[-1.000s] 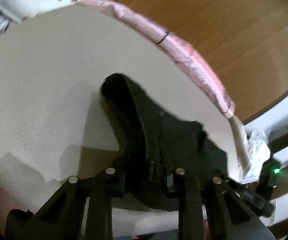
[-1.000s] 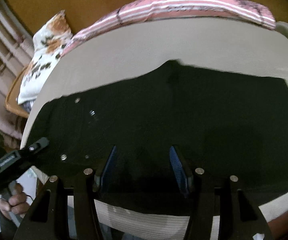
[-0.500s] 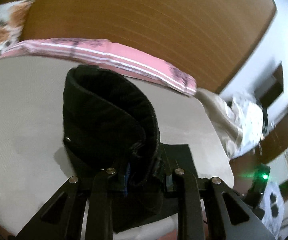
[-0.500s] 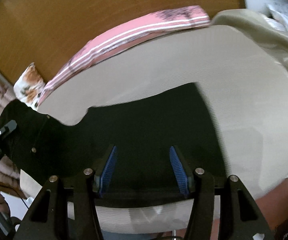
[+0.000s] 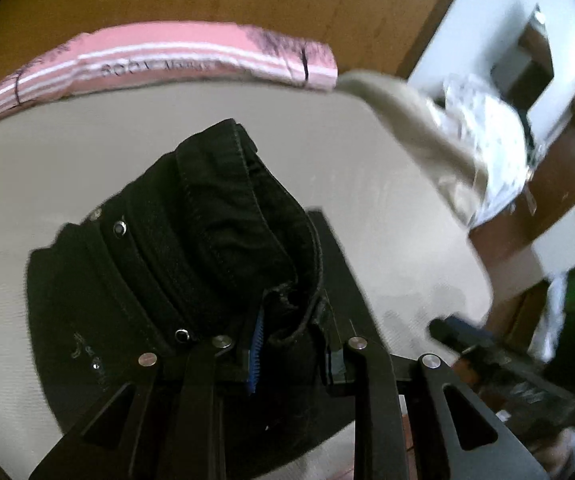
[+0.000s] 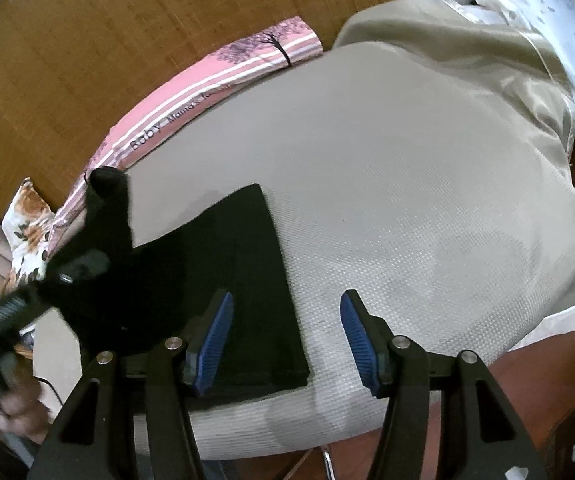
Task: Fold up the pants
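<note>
The black pants (image 5: 207, 248) lie on a beige mattress (image 5: 367, 200). My left gripper (image 5: 293, 354) is shut on the waistband end and holds it lifted and bunched above the flat part. In the right wrist view the flat leg end (image 6: 247, 280) lies near the mattress's front edge, and the lifted part (image 6: 107, 208) hangs at the left beside the left gripper's body. My right gripper (image 6: 285, 340) is open and empty, hovering over the leg end's right edge, one finger above the cloth and one above bare mattress.
A pink striped pillow (image 6: 207, 92) lies along the wooden headboard (image 6: 127, 40). A floral cushion (image 6: 27, 220) is at the left. A beige satin sheet (image 6: 467, 48) and white cloth (image 6: 547, 12) bunch at the right. White furniture (image 5: 507, 40) stands beyond.
My left gripper has lifted the waistband end and carried it right, over the flat legs. My right gripper has swung right, from over the pants' middle to their leg-end edge.
</note>
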The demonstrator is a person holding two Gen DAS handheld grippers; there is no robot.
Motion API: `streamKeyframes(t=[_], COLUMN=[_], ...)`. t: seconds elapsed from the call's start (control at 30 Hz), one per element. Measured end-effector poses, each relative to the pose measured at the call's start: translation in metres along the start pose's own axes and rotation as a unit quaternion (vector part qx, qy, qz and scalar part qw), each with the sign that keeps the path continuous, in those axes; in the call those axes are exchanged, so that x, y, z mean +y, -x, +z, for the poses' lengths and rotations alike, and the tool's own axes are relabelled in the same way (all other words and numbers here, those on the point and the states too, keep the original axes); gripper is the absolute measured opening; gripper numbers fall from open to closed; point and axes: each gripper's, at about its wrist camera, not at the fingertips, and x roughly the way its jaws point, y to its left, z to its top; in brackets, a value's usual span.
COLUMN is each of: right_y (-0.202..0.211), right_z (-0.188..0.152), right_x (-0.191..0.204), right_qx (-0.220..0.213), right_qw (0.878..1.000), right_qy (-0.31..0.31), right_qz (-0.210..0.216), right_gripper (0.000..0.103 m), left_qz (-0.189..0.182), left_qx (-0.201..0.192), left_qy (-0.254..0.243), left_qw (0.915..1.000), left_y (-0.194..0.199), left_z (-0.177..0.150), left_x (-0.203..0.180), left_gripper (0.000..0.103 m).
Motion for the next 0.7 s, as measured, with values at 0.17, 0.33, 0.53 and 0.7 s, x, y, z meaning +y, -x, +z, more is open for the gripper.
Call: streamKeyframes(t=[0.17, 0.33, 0.53, 0.7], right_y=[-0.005, -0.009, -0.015, -0.019], right_z=[0.007, 0.014, 0.018, 0.019], right_x=[0.002, 0.012, 0.022, 0.030], right_qx=[0.007, 0.007, 0.012, 0.030], right_qw=[1.000, 0.999, 0.999, 0.997], right_qy=[0.016, 0.033, 0.047, 0.069], right_qz=[-0.001, 0.001, 0.000, 0.007], right_gripper=[0.054, 0.054, 0.054, 0.054], left_qz=[0.006, -0.010, -0.018, -0.034], left_qx=[0.007, -0.018, -0.002, 0.006], left_qy=[-0.008, -0.041, -0.055, -0.072], left_qw=[0.9999, 0.9990, 0.9983, 0.9968], left_y=[-0.022, -0.010, -0.021, -0.008], left_z=[-0.020, -0.031, -0.033, -0.033], left_x=[0.004, -0.004, -0.007, -0.013], left_gripper=[0.023, 0.023, 0.029, 0.048])
